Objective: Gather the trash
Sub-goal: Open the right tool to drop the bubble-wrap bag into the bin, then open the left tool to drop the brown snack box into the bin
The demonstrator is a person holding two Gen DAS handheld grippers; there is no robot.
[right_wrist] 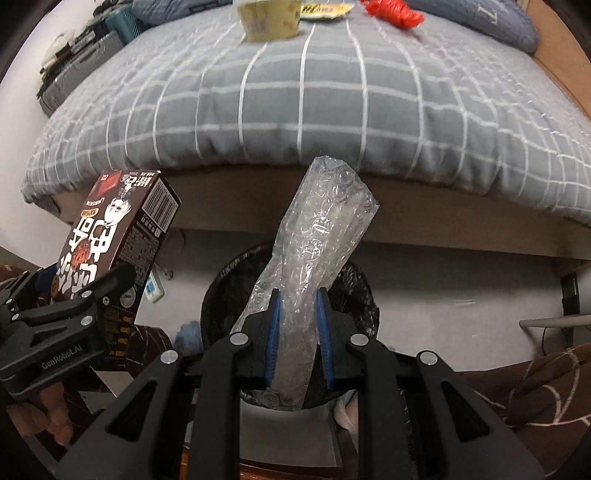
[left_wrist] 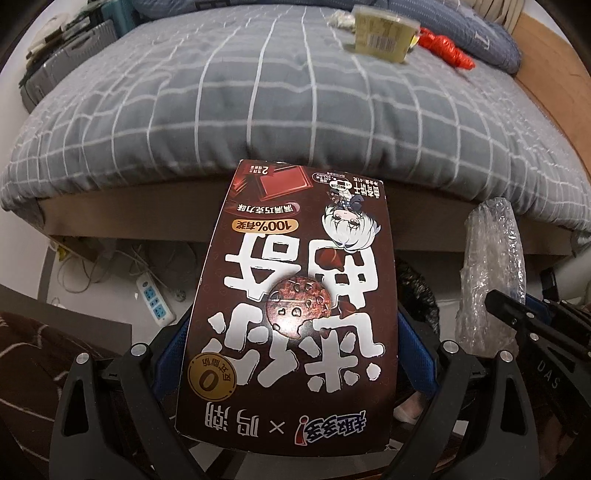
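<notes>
Bubble wrap (right_wrist: 317, 258), rolled into a clear tube, stands clamped in the right gripper (right_wrist: 298, 332): the two blue pads press on its lower part from either side, and the roll rises out of them toward one o'clock, tilted a little, its crumpled top reaching the edge of the bed. Directly behind and below those fingers sits a round bin lined with a black bag (right_wrist: 354, 295) on the pale floor, so the roll hangs over the bin's mouth.

At nine o'clock from the right gripper, the left gripper (right_wrist: 88, 295) is closed on a brown chocolate biscuit box (left_wrist: 291, 295). Seen along the left gripper's own fingers (left_wrist: 291, 354), the box fills the gap between them, printed face up and upside down, its far end pointing to twelve o'clock at the bed's wooden frame (left_wrist: 147, 225).

On the grey checked quilt (left_wrist: 258, 92), toward twelve o'clock and well apart from both grippers, lie a yellowish plastic tub (left_wrist: 384, 33) and a crumpled red wrapper (left_wrist: 447, 50). A white power strip (left_wrist: 155, 301) lies on the floor under the bed.
</notes>
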